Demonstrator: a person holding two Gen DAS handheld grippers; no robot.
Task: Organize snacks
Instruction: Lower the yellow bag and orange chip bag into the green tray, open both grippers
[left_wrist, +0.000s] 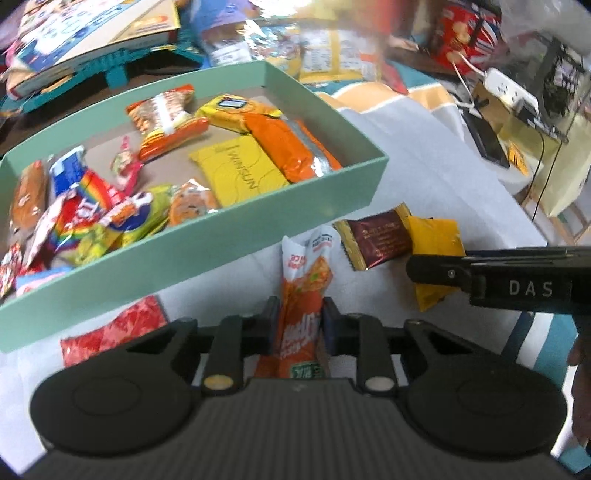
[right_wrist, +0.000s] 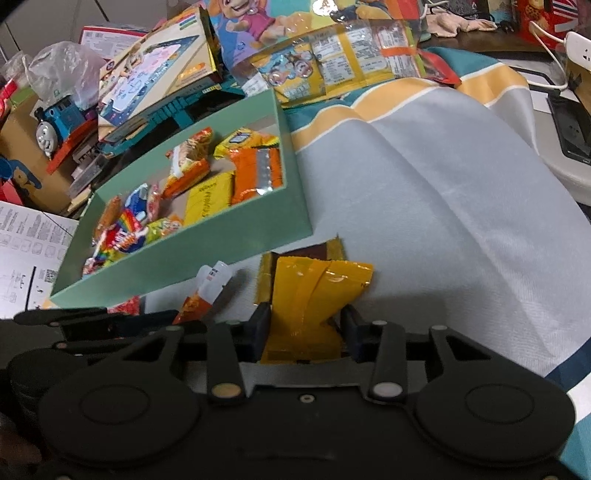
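Left hand-held gripper (left_wrist: 300, 317) clenched on orange sachet (left_wrist: 303, 295); right hand-held gripper (right_wrist: 306, 325) grasping yellow packet (right_wrist: 314, 295). Both just outside the green box's (left_wrist: 192, 236) near wall. Open cloth (right_wrist: 424, 184) right of box.

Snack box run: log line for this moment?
left claw: shut on orange packet | right claw: shut on yellow packet | box: part-filled

The grey cloth (right_wrist: 424, 192) lies bare toward its right edge — open passage there. The green box (right_wrist: 236, 240) walls off the left; toy boxes (right_wrist: 155, 74) and packets (right_wrist: 351, 48) crowd the far edge — no way through.
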